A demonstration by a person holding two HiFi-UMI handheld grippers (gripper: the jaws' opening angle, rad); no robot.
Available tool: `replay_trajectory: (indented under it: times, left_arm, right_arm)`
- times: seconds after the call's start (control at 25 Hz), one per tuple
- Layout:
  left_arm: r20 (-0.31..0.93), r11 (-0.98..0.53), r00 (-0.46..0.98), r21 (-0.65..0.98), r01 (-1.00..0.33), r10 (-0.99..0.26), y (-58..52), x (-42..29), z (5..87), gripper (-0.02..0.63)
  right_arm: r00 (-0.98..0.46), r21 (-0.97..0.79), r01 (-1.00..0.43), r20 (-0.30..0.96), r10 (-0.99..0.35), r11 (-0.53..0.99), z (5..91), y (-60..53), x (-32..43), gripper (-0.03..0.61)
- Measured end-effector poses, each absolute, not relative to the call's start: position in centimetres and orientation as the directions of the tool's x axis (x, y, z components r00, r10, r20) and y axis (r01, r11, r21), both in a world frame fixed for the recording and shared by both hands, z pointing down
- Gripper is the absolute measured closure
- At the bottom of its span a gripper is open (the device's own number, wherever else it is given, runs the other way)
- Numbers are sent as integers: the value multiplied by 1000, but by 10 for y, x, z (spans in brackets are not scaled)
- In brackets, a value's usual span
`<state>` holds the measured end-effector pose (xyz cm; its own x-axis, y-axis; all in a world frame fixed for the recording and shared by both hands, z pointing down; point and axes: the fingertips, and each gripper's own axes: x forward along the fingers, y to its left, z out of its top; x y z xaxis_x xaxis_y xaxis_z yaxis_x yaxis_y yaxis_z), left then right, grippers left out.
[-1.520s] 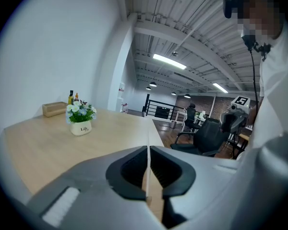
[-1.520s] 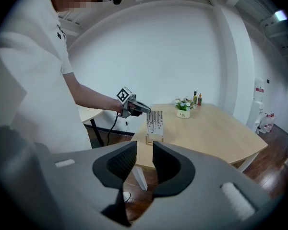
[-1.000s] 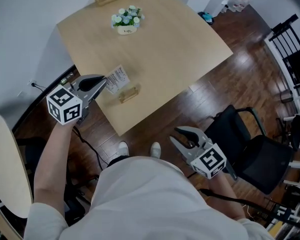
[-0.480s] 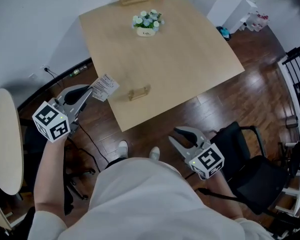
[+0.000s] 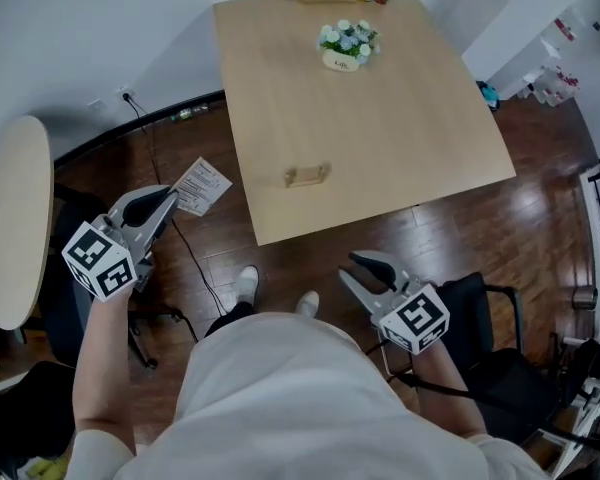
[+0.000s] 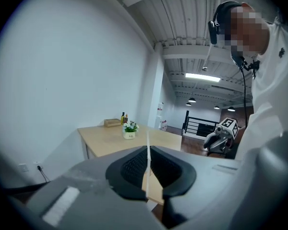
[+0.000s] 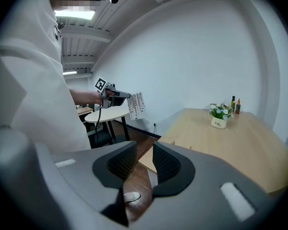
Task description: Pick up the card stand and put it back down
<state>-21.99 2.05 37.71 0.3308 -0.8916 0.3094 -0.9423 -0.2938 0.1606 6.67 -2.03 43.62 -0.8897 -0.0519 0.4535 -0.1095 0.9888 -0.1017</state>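
The wooden stand [image 5: 307, 175] sits on the table [image 5: 400, 118] near its front edge. Its printed card [image 5: 202, 185] is pinched flat in the left gripper [image 5: 168, 201], out over the floor [image 5: 480, 218]; the right gripper [image 5: 363, 271] hangs spread and empty. Likely the lifted stage; next, carry the card to the stand and seat it squarely

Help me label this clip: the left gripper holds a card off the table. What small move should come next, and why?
Probably swing the left gripper toward the table and line the card up over the wooden holder. The gripper is shut on the card out over the floor, while the holder sits cardless near the table's front edge.
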Motion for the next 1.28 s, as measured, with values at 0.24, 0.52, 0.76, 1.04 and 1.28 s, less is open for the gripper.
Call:
replay_trajectory:
  times: [0.24,0.52,0.76,1.04,1.28]
  left_arm:
    - [317,-213,260,176,-961,-912,50,-227,382,597]
    - [307,-186,233,174,-967,-923,65,-229,383,597]
    - [293,-208,256,185,-961,-921,67,-232,381,597]
    - [272,-250,299,200,-947,-915,47,-228,376,597]
    - [283,-351,393,188,-917,-875,14,-216,377,597]
  right_arm:
    - [-892,-109,-40,452,14,993,439,-14,50,469]
    - [-891,-94,-6,452,38,996,437,-10,39,469]
    - [-892,-80,-14,451,24,997,433,-10,36,469]
    - [-889,-84,-66,458,-20,994,435,-7,50,469]
    - [-886,-83,-152,453,-99,985,433,-11,65,469]
